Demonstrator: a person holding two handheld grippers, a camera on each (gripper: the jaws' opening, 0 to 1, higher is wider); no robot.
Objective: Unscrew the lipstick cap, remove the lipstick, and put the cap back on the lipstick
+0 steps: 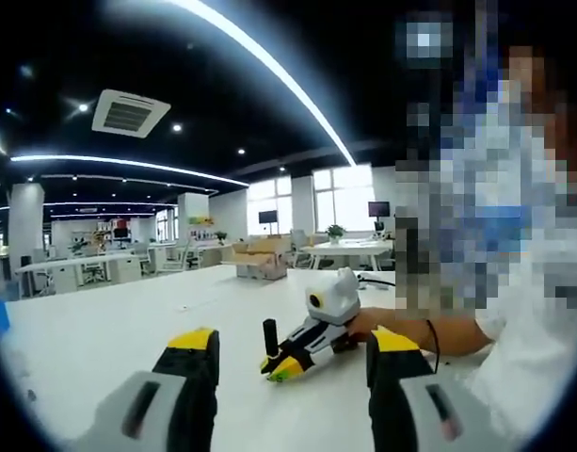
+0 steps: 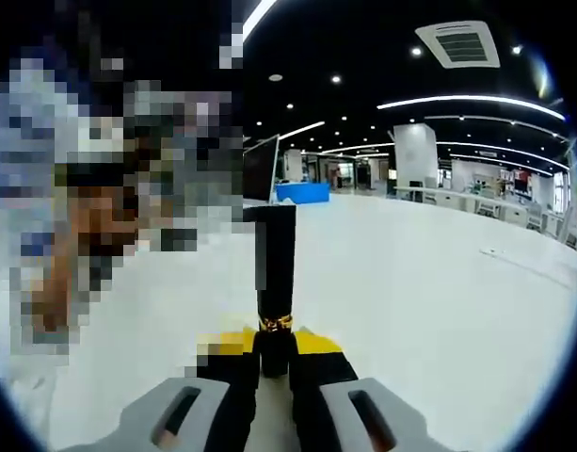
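Observation:
A black lipstick tube (image 2: 275,273) with a gold band stands upright on the white table (image 2: 439,282). My right gripper (image 2: 274,347) is shut on its base, below the gold band. In the left gripper view the same lipstick (image 1: 269,336) shows as a small black stick held at the yellow tips of the right gripper (image 1: 286,363), which lies low on the table with a person's hand behind it. My left gripper (image 1: 296,348) is open, its two yellow-tipped jaws wide apart, and it is short of the lipstick with nothing between them.
The white table (image 1: 128,320) stretches wide on all sides. A person sits at the right of the left gripper view, forearm (image 1: 429,331) resting on the table. Cardboard boxes (image 1: 260,259) and office desks stand far behind.

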